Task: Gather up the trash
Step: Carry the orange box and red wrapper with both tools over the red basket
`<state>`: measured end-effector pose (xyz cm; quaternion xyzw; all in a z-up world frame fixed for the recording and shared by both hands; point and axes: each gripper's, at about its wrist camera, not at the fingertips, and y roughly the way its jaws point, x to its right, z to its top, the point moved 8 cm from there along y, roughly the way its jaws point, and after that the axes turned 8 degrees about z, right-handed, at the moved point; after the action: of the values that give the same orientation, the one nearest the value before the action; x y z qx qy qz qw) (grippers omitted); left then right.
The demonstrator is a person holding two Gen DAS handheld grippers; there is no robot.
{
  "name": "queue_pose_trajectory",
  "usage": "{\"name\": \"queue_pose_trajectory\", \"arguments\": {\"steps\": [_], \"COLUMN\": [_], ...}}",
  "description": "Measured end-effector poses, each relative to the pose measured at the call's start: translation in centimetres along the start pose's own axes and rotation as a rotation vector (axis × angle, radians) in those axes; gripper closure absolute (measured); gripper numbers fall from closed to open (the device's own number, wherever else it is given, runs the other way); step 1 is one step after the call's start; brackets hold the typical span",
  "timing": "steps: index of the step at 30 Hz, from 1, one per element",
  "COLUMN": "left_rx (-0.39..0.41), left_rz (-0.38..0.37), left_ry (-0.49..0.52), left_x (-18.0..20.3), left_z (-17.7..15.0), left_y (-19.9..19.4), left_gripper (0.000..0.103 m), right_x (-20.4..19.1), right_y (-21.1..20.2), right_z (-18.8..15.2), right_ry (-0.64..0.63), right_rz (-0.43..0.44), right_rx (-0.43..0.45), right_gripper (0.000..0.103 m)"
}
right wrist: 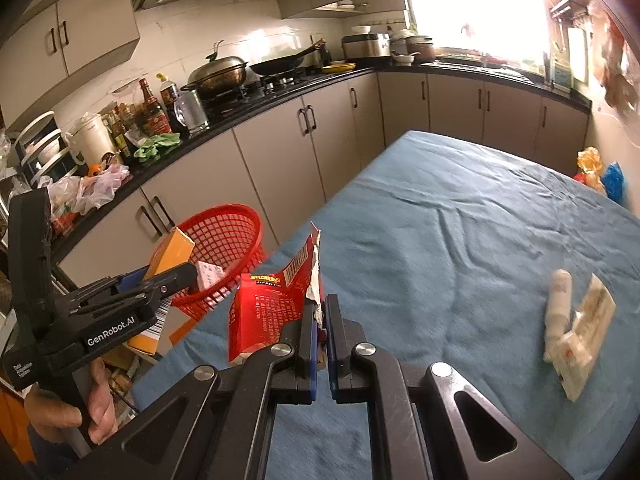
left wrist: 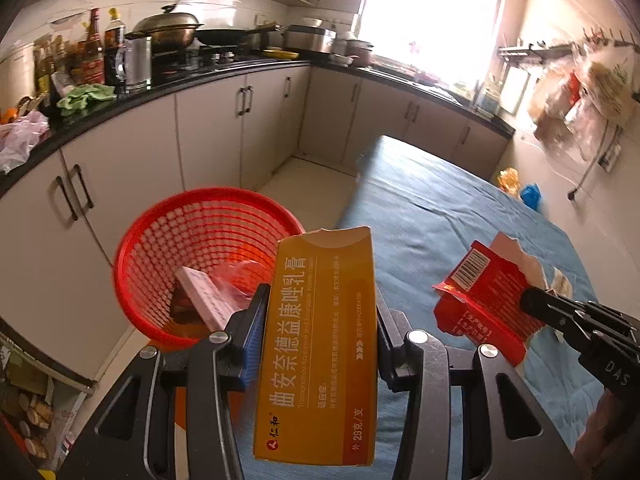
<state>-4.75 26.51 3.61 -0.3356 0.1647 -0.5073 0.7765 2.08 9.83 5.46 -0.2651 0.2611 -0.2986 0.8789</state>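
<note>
My left claw (left wrist: 320, 320) is clamped on an orange box (left wrist: 318, 344), pads squeezing its two long sides, so its long axis runs straight out ahead of me along my fingers, torn end farthest away. My right claw (right wrist: 320, 320) is closed tight on a torn red wrapper (right wrist: 276, 308), which stands up from the pinch and flops to the left of it.

What matters next is where the red basket (left wrist: 160, 236) sits. From my left claw it lies ahead, to the left and lower down, off the edge of the table (left wrist: 432, 200) with the blue cloth; the far end of the box looks close to its near rim, though I can't tell whether it overhangs it. There is already a white box (left wrist: 204, 296) and some pinkish plastic inside. From my right claw the basket is well off to the left and ahead, with my left claw between the two. So I judge the left is the nearer one and should drop first: a short push forward and left, tip the box nose-down, then open. The right must cross the table edge afterwards.

More trash remains: a white tube (right wrist: 558, 312) and a torn white packet (right wrist: 584, 340) lie touching on the cloth, ahead and to the right of my right claw.
</note>
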Motion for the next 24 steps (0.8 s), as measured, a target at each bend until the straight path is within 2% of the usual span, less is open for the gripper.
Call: {"name": "queue_pose_trajectory", "arguments": {"steps": [15, 24], "left_rx": [-0.003, -0.037], "left_rz": [0.089, 0.101], "left_ry": [-0.080, -0.145], "left_x": [-6.6, -9.9], "left_z": [2.4, 2.6], "left_y": [2.3, 4.5], "left_gripper": [0.058, 0.058], "right_x": [-5.1, -7.8], "right_y": [4.8, 9.5], "right_z": [4.8, 6.3], "right_ry": [-0.057, -0.079], "right_rz": [0.071, 0.096], "right_rx": [0.004, -0.028], "right_gripper": [0.098, 0.098]}}
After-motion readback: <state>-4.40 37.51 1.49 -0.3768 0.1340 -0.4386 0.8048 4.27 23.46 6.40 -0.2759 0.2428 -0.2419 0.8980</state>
